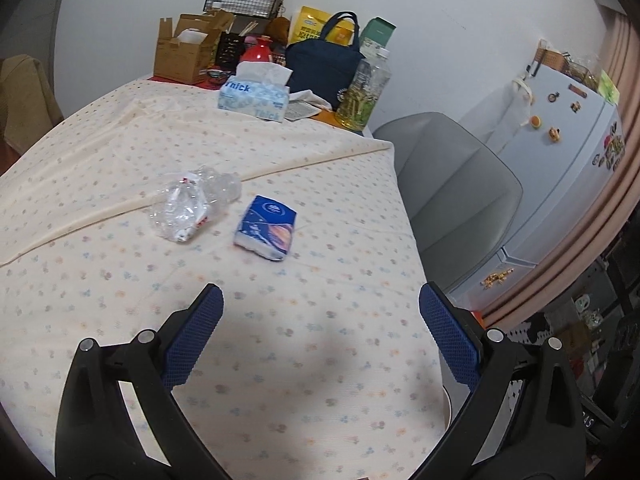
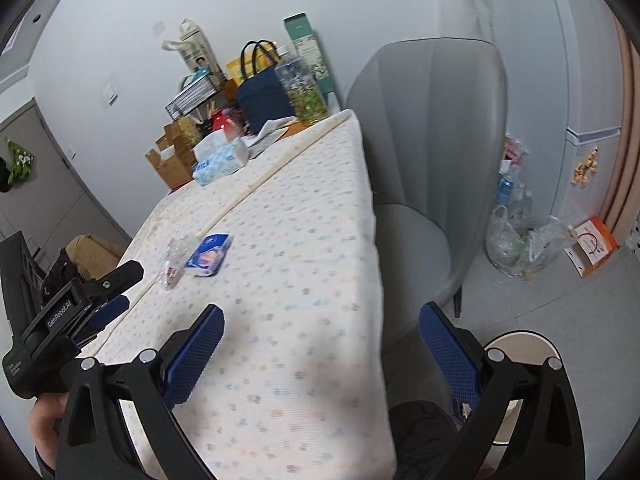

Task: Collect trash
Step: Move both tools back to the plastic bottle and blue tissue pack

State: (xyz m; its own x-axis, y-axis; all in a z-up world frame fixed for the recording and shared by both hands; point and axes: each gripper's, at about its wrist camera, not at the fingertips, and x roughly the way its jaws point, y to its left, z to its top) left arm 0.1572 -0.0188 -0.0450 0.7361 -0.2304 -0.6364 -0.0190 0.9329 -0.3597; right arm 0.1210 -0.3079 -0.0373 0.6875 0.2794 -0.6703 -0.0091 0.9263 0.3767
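A crumpled clear plastic wrapper (image 1: 192, 204) and a blue tissue packet (image 1: 266, 228) lie side by side on the flowered tablecloth (image 1: 280, 360). My left gripper (image 1: 320, 316) is open and empty, hovering over the cloth short of the packet. My right gripper (image 2: 320, 340) is open and empty over the table's near right corner. In the right wrist view the wrapper (image 2: 172, 264) and packet (image 2: 210, 255) lie further up the table, and the left gripper (image 2: 104, 292) shows at the left edge.
A tissue box (image 1: 256, 94), navy bag (image 1: 322, 68), bottle (image 1: 362, 88) and cardboard box (image 1: 186, 50) crowd the table's far end. A grey chair (image 2: 432, 168) stands right of the table. A clear bag of bottles (image 2: 524, 244) sits on the floor by the fridge (image 1: 560, 160). A round white bin (image 2: 520, 344) is below.
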